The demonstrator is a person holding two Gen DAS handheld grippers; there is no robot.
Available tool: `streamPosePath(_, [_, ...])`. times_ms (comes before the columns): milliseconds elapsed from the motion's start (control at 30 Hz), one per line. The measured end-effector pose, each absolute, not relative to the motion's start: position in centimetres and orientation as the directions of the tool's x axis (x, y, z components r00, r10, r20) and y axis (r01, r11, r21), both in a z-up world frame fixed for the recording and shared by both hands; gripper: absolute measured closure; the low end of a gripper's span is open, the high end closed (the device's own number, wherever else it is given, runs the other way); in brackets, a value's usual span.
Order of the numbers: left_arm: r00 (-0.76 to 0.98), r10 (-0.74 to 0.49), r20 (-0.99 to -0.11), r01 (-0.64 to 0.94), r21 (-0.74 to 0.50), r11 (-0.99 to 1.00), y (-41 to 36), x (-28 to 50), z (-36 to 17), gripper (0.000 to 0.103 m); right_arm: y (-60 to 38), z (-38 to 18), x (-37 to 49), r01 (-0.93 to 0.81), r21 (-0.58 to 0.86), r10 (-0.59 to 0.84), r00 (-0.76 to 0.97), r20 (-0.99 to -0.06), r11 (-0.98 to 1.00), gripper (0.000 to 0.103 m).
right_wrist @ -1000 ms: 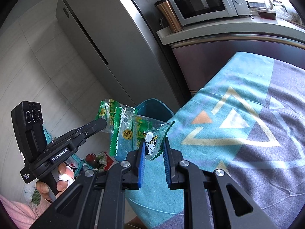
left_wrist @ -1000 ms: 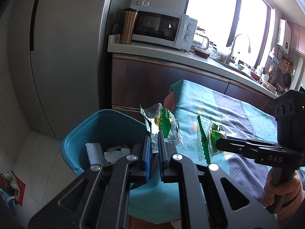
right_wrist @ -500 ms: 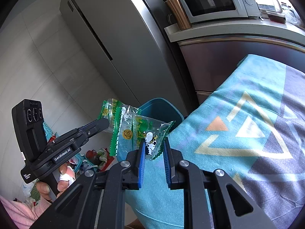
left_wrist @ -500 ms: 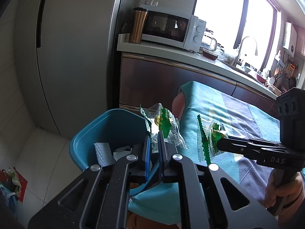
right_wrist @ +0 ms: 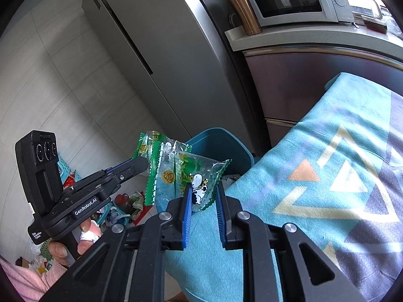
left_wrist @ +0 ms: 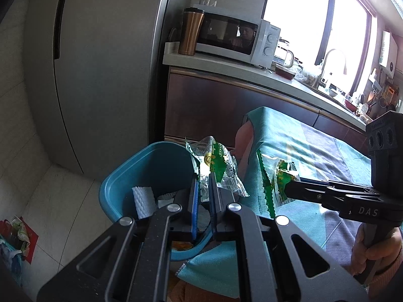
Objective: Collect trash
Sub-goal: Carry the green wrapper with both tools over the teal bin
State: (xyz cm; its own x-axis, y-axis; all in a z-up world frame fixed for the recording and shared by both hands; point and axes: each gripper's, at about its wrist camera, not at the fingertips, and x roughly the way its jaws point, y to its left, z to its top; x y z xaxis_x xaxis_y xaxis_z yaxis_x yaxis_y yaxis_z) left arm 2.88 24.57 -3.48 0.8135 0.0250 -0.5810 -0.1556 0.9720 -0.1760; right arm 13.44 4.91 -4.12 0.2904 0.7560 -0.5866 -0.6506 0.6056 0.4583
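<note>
My left gripper (left_wrist: 202, 183) is shut on a crumpled green and clear snack wrapper (left_wrist: 217, 168), held over the right rim of a teal trash bin (left_wrist: 151, 166) that holds white paper scraps. My right gripper (right_wrist: 202, 196) is shut on a second green and clear wrapper with a cow picture (right_wrist: 191, 176), held beside the table edge, near the bin (right_wrist: 221, 143). Each view shows the other gripper: the right one (left_wrist: 289, 188) with its wrapper (left_wrist: 274, 178), and the left one (right_wrist: 143, 162) with its wrapper (right_wrist: 153, 153).
A table with a teal and grey patterned cloth (right_wrist: 327, 176) is on the right, next to the bin. Behind stand a steel fridge (left_wrist: 100, 75), a counter with a microwave (left_wrist: 234, 40) and a copper tumbler (left_wrist: 191, 31). Bags of litter (left_wrist: 12, 236) lie on the floor at left.
Both grippers have moved a little to the left and toward the bin, with the wrappers still held. The left wrapper now hangs closer over the bin's rim.
</note>
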Motion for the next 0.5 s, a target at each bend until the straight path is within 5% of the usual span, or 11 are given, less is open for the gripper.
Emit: streamPosePath(500, [0.794,0.051,-0.606,-0.195,-0.174,0.965,25.7,3.7,-4.6,0.095,6.8,-4.3,14.0,-0.670,0.444,0.751,0.267,-0.604,0.595,0.086])
